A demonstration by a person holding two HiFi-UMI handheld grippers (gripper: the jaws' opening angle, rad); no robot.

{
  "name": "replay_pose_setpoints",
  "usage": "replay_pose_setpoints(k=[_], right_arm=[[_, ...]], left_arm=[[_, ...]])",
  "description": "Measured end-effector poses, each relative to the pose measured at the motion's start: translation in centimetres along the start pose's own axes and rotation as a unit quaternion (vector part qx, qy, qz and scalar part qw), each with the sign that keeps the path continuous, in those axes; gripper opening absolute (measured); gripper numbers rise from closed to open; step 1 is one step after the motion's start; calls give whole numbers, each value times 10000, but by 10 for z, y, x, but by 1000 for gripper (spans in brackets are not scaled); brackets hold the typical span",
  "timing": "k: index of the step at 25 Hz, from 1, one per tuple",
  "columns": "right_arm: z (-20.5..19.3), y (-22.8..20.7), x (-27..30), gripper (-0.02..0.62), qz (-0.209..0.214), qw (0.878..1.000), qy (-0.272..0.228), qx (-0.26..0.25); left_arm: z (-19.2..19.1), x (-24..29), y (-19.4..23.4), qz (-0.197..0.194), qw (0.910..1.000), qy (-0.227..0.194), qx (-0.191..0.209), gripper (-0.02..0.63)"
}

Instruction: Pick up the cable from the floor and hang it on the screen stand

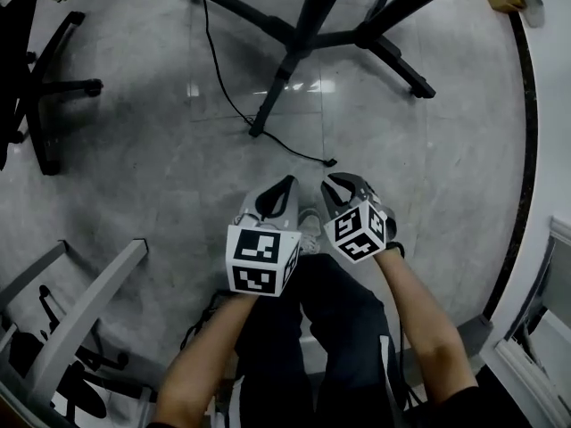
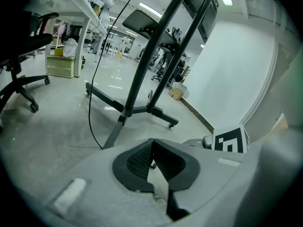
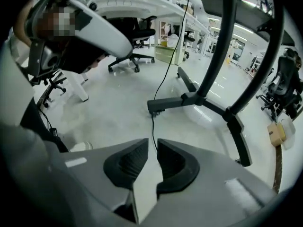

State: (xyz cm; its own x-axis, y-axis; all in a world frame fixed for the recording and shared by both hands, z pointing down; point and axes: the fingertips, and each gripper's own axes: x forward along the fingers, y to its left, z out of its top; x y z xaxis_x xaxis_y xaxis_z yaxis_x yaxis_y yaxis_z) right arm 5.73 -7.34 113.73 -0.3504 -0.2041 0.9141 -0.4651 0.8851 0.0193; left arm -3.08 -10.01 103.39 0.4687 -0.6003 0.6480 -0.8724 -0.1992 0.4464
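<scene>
Just ahead of the right claw (image 3: 152,145), released and empty, the black cable (image 1: 328,161) lies on the floor (image 1: 161,168) near the screen stand (image 1: 303,25). Beside it, the left claw (image 2: 151,143) is clenched on nothing.

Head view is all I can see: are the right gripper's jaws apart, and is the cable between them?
Observer: Narrowly apart. The right gripper is empty; the cable lies on the floor beyond, in line with the gap.
Operator: And the left?
Observer: The left gripper has its jaw tips together, nothing between.
Operator: Where does the cable lead?
Observer: It arcs up off the floor beside the screen stand, out of frame.
</scene>
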Motion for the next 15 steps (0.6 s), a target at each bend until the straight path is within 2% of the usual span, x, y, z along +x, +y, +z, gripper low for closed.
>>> replay_pose_setpoints(k=[6, 15], right_arm=[[-38, -12, 72, 64, 185, 9978, 328, -538], [-85, -17, 157, 79, 575, 9864, 918, -1234]], left_arm=[[-29, 51, 30, 24, 10000, -50, 37, -8], [-53, 102, 58, -6, 10000, -70, 18, -8]])
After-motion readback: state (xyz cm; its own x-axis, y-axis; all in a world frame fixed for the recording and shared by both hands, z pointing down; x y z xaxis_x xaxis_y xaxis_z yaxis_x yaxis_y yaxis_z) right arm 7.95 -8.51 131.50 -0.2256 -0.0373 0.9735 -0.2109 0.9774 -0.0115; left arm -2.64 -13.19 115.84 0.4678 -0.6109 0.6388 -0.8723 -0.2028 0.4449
